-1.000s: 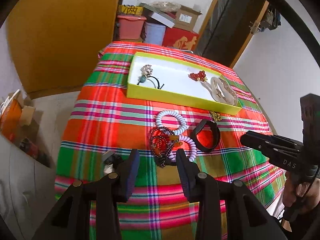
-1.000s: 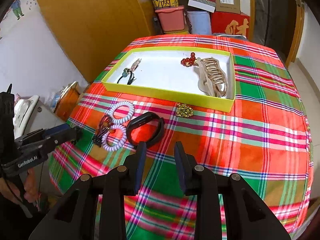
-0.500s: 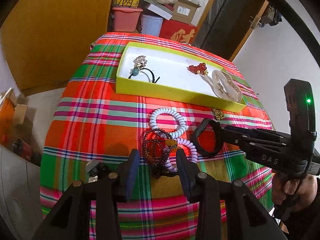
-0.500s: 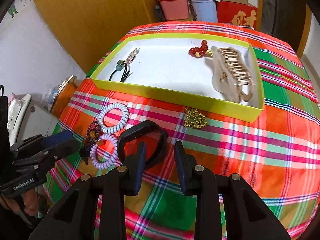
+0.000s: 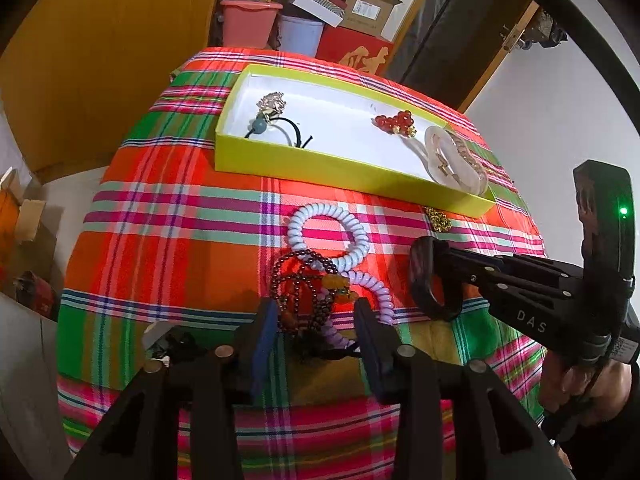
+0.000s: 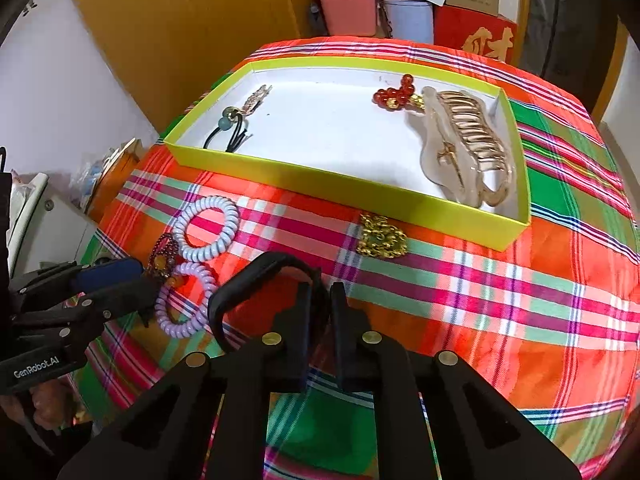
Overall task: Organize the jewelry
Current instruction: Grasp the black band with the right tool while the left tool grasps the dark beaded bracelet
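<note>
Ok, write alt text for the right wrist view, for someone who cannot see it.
The right gripper closes on a black bangle lying on a plaid tablecloth. Beyond it, a yellow tray holds a hair claw, red beads and a black hair tie; coiled hair ties and a gold chain lie outside.

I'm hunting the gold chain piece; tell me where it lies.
The gold chain piece lies on the plaid cloth just outside the yellow box's near wall, right of the black bangle.
</note>
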`<state>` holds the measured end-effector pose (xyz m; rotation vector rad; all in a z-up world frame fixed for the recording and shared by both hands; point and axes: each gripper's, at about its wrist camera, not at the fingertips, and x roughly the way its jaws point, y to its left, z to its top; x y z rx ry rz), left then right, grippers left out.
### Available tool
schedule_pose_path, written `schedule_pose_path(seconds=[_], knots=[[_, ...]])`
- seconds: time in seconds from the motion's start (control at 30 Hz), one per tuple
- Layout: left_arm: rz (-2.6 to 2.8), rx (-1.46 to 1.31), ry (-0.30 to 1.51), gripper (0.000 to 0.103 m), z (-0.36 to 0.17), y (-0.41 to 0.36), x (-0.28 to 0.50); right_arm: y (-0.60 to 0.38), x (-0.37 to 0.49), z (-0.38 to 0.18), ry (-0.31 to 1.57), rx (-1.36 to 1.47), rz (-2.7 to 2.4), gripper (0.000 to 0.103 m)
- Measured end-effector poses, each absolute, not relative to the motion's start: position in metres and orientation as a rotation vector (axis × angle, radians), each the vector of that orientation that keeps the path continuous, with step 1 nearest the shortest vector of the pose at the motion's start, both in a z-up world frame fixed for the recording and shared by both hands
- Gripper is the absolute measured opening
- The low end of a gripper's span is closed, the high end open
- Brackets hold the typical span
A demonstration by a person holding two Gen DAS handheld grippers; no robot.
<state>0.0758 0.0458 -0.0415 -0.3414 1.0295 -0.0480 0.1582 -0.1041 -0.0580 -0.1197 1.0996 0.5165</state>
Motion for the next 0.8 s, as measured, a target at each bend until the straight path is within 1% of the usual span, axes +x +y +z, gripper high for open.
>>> schedule_pose_path(seconds=[0.03, 0.07, 0.4, 0.43, 0.47, 0.6, 0.67, 0.73, 0.8], knots=[[-0.048, -0.343, 1.029, 0.048, -0.042, 0.045, 0.077, -0.106, 0.158, -0.058, 1.100, -0.117, 0.515, 0.009], [-0.046, -0.345, 1.031, 0.049, -0.044, 0.044, 0.078, -0.107, 0.158, -0.058, 1.100, -0.115, 0.514, 0.009], [-0.021, -0.293, 1.012, 0.049, -0.047, 0.038, 0.090, -0.111, 0.159, -0.058, 1.101, -0.100, 0.526, 0.009], [-0.019, -0.294, 1.007, 0.046, -0.047, 0.038, 0.090, -0.111, 0.159, -0.058, 1.101, -0.098, 0.526, 0.009], [-0.020, -0.297, 1.005, 0.040, -0.048, 0.039, 0.090, -0.112, 0.158, -0.058, 1.101, -0.098, 0.525, 0.009], [-0.023, -0.305, 0.991, 0.028, -0.047, 0.041, 0.087, -0.113, 0.157, -0.058, 1.099, -0.094, 0.521, 0.009], [-0.018, -0.299, 0.985, 0.017, -0.046, 0.040, 0.086, -0.114, 0.157, -0.057, 1.097, -0.096, 0.518, 0.009], [-0.017, -0.304, 0.979, 0.015, -0.044, 0.041, 0.085, -0.115, 0.156, -0.056, 1.095, -0.096, 0.517, 0.009], [-0.020, -0.305, 0.972, 0.014, -0.041, 0.042, 0.083, -0.118, 0.155, -0.055, 1.094, -0.092, 0.514, 0.009]])
